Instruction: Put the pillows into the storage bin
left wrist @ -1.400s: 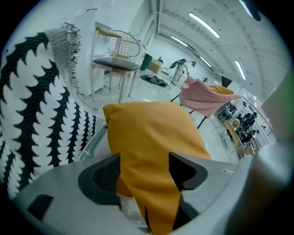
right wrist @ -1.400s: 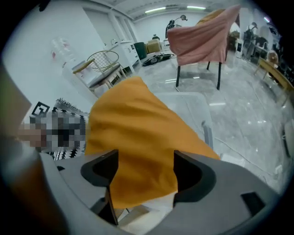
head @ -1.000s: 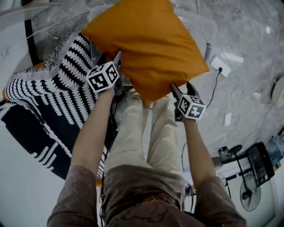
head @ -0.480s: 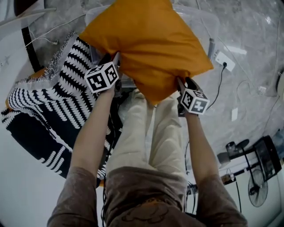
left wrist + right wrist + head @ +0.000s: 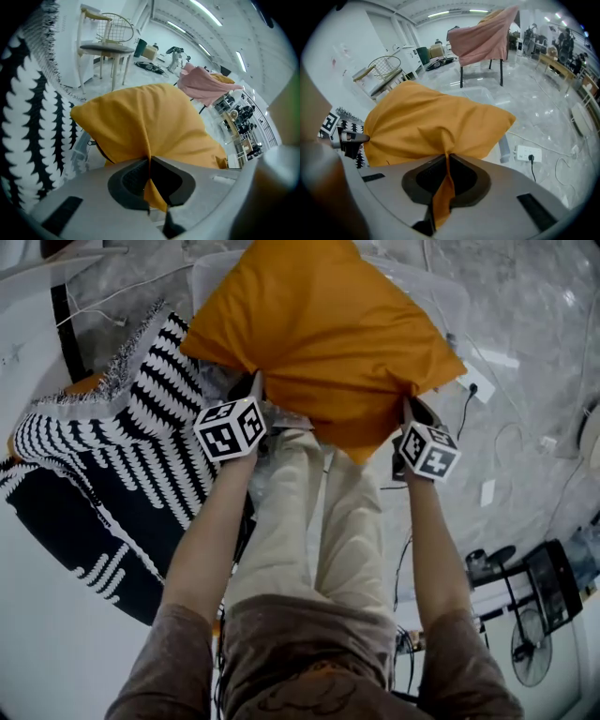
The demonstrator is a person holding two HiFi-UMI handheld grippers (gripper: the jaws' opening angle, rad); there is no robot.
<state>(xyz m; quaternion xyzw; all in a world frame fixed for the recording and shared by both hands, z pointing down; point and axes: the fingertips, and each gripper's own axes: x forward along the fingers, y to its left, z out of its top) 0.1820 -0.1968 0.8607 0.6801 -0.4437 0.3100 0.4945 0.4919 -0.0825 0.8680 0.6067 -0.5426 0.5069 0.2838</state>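
Grey marbled floor [image 5: 525, 324] is stretching away under a plump orange pillow [image 5: 328, 343], which is sitting over a clear storage bin [image 5: 448, 298]. Its smooth cloth is bunching into folds at the two near corners. The left gripper [image 5: 149, 161] and right gripper [image 5: 447, 157] have just been closing, and each is pinching a pleat of that cloth tight. The pillow is hiding most of the bin, so I cannot tell whether it is resting on it. A black-and-white patterned pillow [image 5: 112, 456] is lying just to the left.
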